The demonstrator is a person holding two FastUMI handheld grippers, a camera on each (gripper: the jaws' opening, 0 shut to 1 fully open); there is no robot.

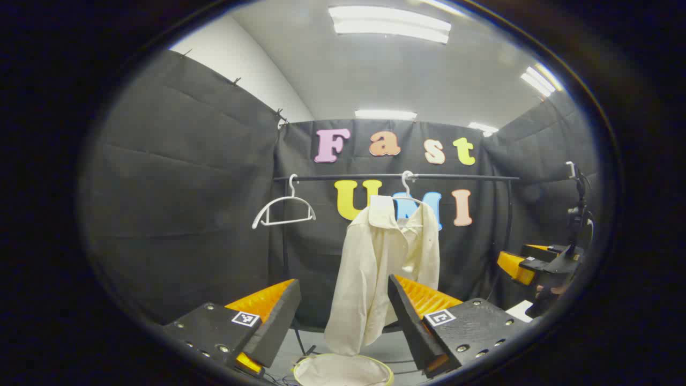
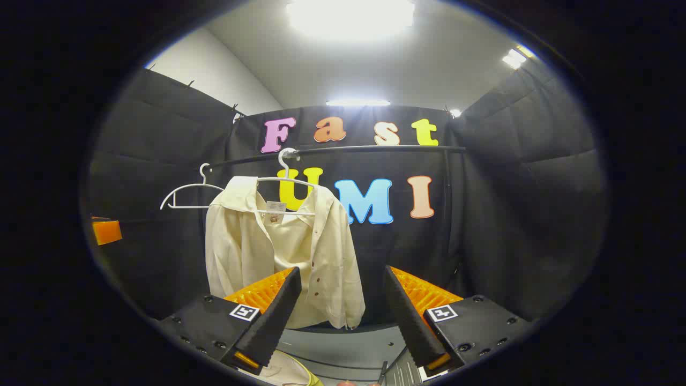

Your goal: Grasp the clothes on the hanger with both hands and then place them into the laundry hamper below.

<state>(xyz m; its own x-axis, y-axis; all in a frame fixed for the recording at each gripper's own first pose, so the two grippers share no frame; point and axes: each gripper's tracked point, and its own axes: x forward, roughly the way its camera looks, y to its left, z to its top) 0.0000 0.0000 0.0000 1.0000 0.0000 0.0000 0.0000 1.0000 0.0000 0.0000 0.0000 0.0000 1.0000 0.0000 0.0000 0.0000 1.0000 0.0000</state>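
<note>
In the left gripper view, the left gripper (image 1: pixel 343 300) stands with its two fingers spread wide and nothing between them. Past the gap, a cream shirt (image 1: pixel 383 268) hangs from a white hanger (image 1: pixel 407 190) on a dark rail (image 1: pixel 396 176) at the far wall. A second white hanger (image 1: pixel 284 209) hangs bare on the same rail, to the left of the shirt. Directly below the shirt, at the near bottom edge, sits the laundry hamper (image 1: pixel 343 371) with its pale lining and yellowish rim. The right gripper (image 1: pixel 528 265) shows at the far right edge, but whether it is released or clenched cannot be told from there.

In the right gripper view, the right gripper (image 2: pixel 340 300) is likewise released, fingers well apart and holding nothing. The shirt (image 2: pixel 278 252) hangs to the left on its hanger (image 2: pixel 286 171), with the bare hanger (image 2: pixel 190 193) further left. The hamper's rim (image 2: pixel 308 375) peeks in at the bottom.
</note>
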